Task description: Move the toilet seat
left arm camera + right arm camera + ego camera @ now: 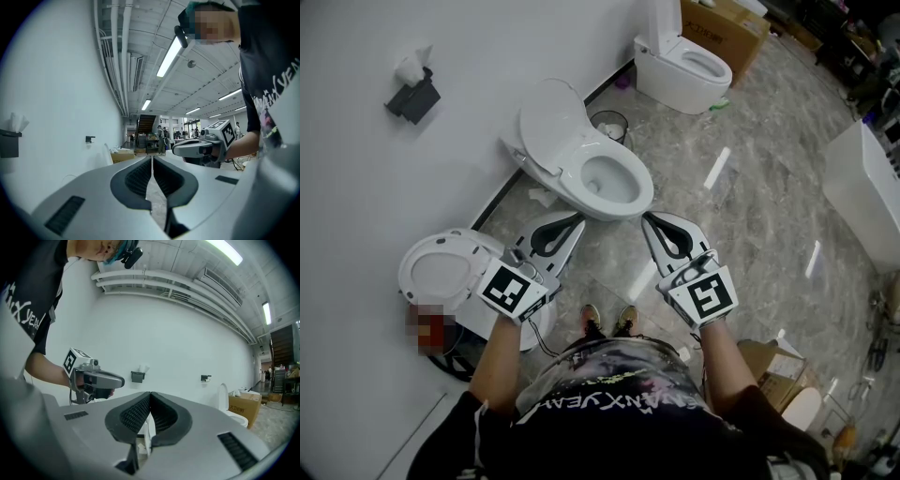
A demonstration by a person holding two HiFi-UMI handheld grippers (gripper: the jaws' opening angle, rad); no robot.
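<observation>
A white toilet (546,175) stands against the wall ahead of me. Its lid (548,117) is raised and its seat ring (630,199) lies around the open bowl. My left gripper (578,222) hovers just short of the bowl's near left rim, shut and empty. At the near right rim my right gripper (649,217) is held the same way, also shut on nothing. In the left gripper view the left gripper (152,159) has its jaws closed together, with the right gripper (201,147) beyond it. The right gripper (150,397) looks past closed jaws toward the left gripper (93,378).
A second toilet (441,267) with its seat up is at my left, a third (684,61) stands further back beside a cardboard box (727,28). A small bin (609,124) sits by the wall. A tissue holder (412,94) hangs on the wall. My feet (609,321) are on the marble floor.
</observation>
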